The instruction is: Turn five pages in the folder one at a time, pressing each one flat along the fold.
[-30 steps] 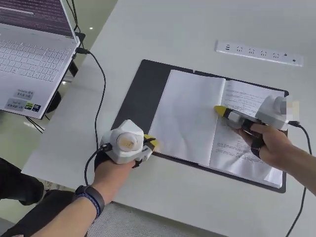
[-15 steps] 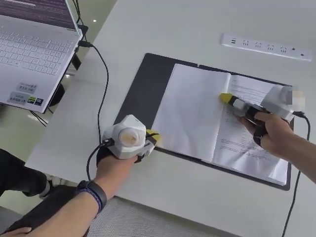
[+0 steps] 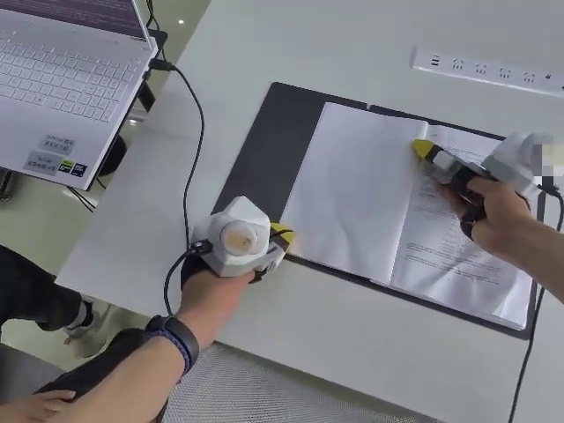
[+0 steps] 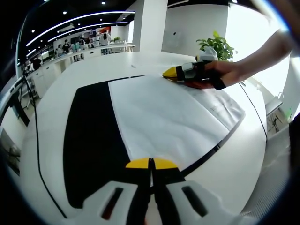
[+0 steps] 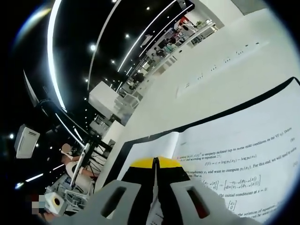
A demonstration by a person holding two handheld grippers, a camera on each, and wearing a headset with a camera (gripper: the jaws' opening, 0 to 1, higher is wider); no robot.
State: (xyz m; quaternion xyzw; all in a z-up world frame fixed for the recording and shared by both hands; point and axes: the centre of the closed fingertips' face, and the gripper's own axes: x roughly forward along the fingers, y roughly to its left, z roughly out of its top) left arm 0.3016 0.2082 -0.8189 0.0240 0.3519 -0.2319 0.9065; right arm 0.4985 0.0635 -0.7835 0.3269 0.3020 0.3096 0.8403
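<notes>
Lying open on the white table (image 3: pixel 352 35), the black folder (image 3: pixel 264 150) shows a blank page (image 3: pixel 352 194) left of the fold and a printed page (image 3: pixel 449 256) right of it. The right gripper (image 3: pixel 423 148), jaws together, rests at the top of the fold; the left gripper (image 3: pixel 282 236), jaws likewise closed, sits at the folder's near edge

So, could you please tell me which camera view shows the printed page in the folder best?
The right gripper view: the printed page is close, its equations readable beside the shut right gripper. The head view gives only faint text lines, partly under a hand; the left gripper view, a foreshortened strip.
</notes>
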